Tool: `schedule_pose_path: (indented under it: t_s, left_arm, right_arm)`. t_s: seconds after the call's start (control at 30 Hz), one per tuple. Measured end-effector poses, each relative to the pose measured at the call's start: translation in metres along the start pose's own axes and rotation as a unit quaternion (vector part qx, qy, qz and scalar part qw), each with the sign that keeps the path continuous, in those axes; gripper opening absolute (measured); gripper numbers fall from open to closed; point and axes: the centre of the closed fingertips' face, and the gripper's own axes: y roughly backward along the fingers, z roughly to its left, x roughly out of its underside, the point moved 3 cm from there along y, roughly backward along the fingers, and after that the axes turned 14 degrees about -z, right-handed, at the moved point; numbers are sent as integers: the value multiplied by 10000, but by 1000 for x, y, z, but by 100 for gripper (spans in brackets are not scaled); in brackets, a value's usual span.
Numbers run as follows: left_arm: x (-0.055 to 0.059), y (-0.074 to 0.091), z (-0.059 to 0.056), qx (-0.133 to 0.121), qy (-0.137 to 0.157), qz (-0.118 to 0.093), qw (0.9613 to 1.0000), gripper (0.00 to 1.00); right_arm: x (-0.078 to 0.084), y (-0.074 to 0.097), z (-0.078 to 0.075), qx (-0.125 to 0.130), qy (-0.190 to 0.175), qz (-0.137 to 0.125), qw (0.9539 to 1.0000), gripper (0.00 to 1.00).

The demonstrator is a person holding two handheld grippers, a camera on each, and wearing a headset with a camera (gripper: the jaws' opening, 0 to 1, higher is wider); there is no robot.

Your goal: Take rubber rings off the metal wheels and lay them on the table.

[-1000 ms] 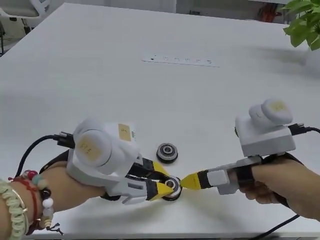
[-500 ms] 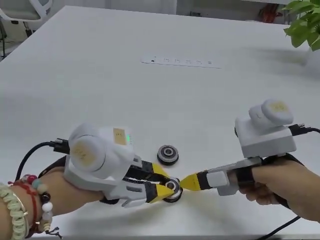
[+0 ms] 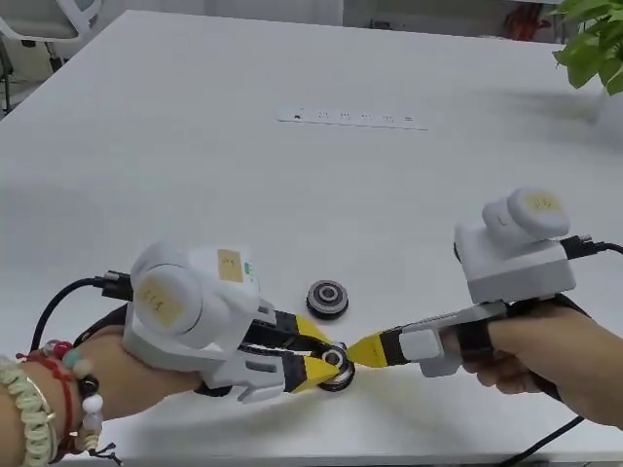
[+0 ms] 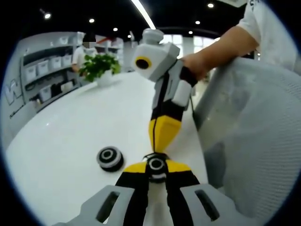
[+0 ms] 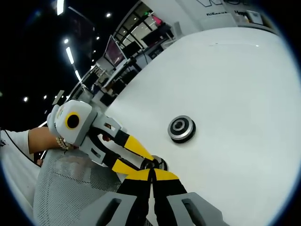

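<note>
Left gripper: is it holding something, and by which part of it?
Yes. The left gripper is shut on a metal wheel, clamped across its outer rim with one jaw on each side.

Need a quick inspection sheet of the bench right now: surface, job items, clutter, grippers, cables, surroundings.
Surface: white table.
Job's things: held wheel at the near edge; loose wheel lying flat just beyond it, apart. Removed rings: nothing seen.
Clutter: power strip at the far side.
Grippers: left gripper shut on the held wheel; right gripper shut, tip at that wheel.
Cables: black cable behind left gripper, another behind the right.
Surroundings: plant far right.
</note>
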Motion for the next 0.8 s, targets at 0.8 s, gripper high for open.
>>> schedule_pose_path:
  t_s: [0.8]
  left_arm:
    - [0,-1,0,-20,-19,-2,10000,13]
  right_arm:
    - [-9,0,2,-26,368,-177,9992,0]
